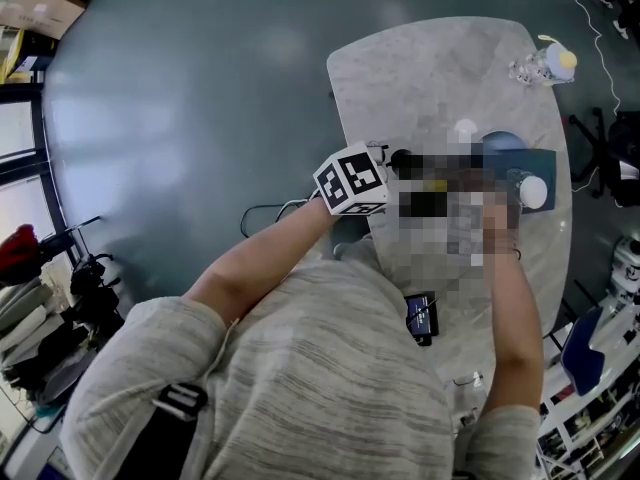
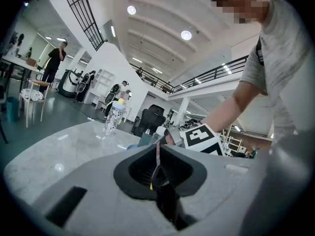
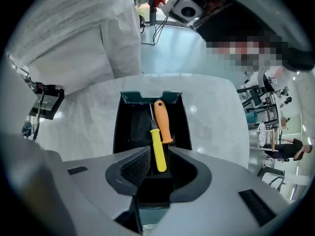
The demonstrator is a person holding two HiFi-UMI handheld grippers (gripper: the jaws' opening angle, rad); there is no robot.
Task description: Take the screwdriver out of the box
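Observation:
An open black box with a teal rim [image 3: 150, 96] lies on the marble table, seen from straight above in the right gripper view. Inside it lie a yellow-handled screwdriver [image 3: 157, 149] and, beside it, an orange-handled one [image 3: 163, 119]. My right gripper [image 3: 158, 163] points down into the box, open, with the end of the yellow handle between its jaws and a gap on the right side. My left gripper [image 2: 158, 168] is shut and held level next to the box [image 2: 146, 139]. A thin strip shows in its seam. In the head view the left gripper [image 1: 398, 160] is beside the teal box [image 1: 540, 160]; mosaic hides the right gripper.
The pale marble table [image 1: 420, 78] is oval. A clear bottle with a yellow cap [image 1: 548, 65] stands at its far end. A small black device [image 1: 423, 318] lies near the person. A white round object [image 1: 533, 192] sits by the box. Chairs and shelves stand around.

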